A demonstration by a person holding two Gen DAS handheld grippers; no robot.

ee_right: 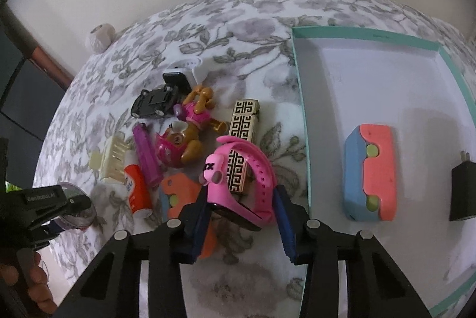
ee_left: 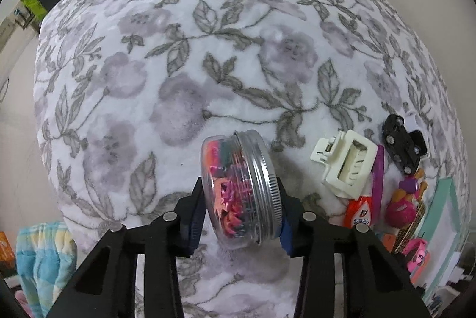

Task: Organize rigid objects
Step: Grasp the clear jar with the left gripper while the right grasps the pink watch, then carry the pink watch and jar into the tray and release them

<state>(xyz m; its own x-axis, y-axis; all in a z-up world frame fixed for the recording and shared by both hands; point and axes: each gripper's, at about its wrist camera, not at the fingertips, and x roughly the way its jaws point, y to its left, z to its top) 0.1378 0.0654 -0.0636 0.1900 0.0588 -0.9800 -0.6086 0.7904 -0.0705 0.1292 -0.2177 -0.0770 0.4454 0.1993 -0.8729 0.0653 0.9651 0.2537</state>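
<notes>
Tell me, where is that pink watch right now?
In the right wrist view, the pink watch sits between the jaws of the right gripper, over the floral blanket, just left of the teal-edged box and overlapping the black-and-gold patterned case.

Home bedroom: floral blanket (ee_left: pixel 208 56), scattered toys (ee_right: pixel 190 133).

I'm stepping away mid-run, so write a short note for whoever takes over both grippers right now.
Left gripper: shut on the clear jar, held above the blanket.
Right gripper: around the pink watch; grip not confirmed.
Done: blue-and-coral block and black charger lie in the teal box.
Left: toy car, dog figure, purple lighter, patterned lighter, hair clip.
</notes>
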